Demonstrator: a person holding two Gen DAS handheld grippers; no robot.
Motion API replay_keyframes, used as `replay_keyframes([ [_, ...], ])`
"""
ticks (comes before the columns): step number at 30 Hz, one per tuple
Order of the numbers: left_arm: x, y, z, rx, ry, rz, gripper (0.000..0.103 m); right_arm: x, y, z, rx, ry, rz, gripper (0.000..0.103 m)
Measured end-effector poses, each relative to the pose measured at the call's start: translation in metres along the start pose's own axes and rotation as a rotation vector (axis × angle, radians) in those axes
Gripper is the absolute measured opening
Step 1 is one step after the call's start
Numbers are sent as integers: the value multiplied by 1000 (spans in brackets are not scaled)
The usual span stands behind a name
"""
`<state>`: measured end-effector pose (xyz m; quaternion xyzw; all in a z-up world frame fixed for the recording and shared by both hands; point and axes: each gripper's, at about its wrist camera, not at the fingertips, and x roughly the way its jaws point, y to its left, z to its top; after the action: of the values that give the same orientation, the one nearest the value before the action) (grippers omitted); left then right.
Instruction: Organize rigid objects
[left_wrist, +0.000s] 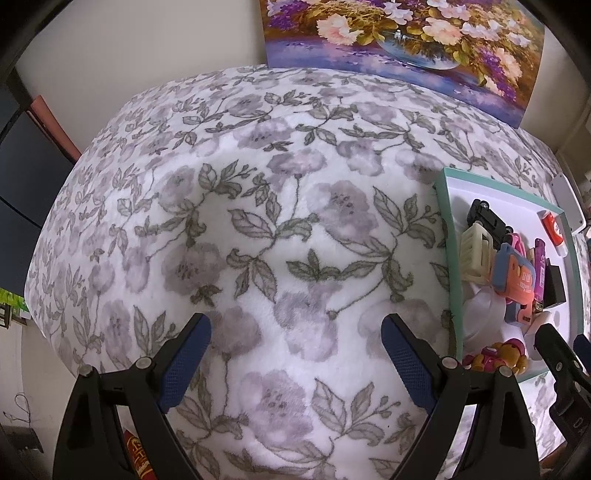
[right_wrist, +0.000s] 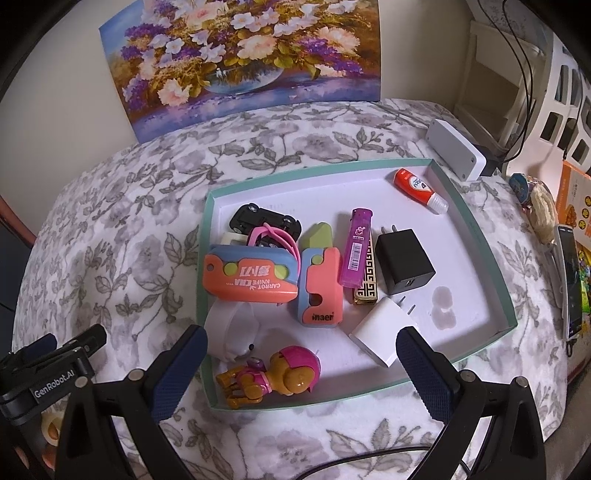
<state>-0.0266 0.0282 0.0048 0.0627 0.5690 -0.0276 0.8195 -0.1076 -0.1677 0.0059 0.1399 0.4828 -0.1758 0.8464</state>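
Both grippers (left_wrist: 295, 354) (right_wrist: 301, 363) empty, jaws apart; tray (right_wrist: 476, 236) full.

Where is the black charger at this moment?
In the right wrist view, the black charger lies in the tray, right of the purple lighter and just beyond the white charger.

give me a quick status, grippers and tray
Left hand-held gripper open, empty, over the bare floral blanket. Right hand-held gripper open, empty, at the tray's near edge. Tray holds everything; nothing in the way.
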Motion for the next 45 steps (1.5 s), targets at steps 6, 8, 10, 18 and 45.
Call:
replay_keyframes([
  [6,0,0,0,-1,1,1,94,1,0,0,-2,3,0,103],
  [8,0,0,0,-2,2,0,94,1,0,0,-3,5,-1,103],
  [10,1,0,0,-4,3,0,94,1,0,0,-3,5,-1,103],
  [18,2,1,1,-7,8,1,94,2,0,-1,-4,8,0,103],
  [45,5,3,0,-19,18,7,94,4,0,1,-4,11,-1,103],
])
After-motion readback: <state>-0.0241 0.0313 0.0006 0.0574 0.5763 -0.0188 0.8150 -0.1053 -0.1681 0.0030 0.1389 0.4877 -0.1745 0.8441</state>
